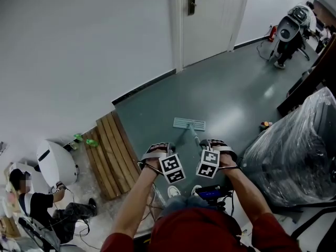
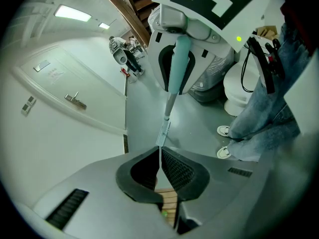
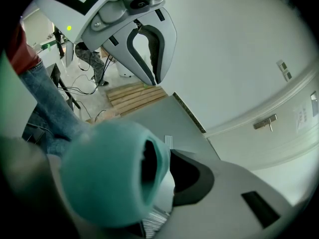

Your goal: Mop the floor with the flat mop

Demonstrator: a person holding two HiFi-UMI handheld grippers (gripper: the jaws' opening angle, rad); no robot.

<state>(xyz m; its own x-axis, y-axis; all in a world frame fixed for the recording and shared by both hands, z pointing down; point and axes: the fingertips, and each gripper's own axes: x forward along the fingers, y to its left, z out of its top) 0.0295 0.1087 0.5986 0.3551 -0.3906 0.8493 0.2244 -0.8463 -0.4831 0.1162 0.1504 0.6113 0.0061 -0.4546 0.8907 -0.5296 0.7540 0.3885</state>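
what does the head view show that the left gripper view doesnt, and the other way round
Head view only: the seated person at the lower left. Left gripper view only: the ceiling lights. Both: the flat mop held in the right gripper, the door, the wooden pallet and the far robot.

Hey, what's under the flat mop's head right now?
The mop head lies flat on the grey floor, its handle in the right gripper. Bare floor shows all round it; the patch beneath is covered, so its state can't be seen.
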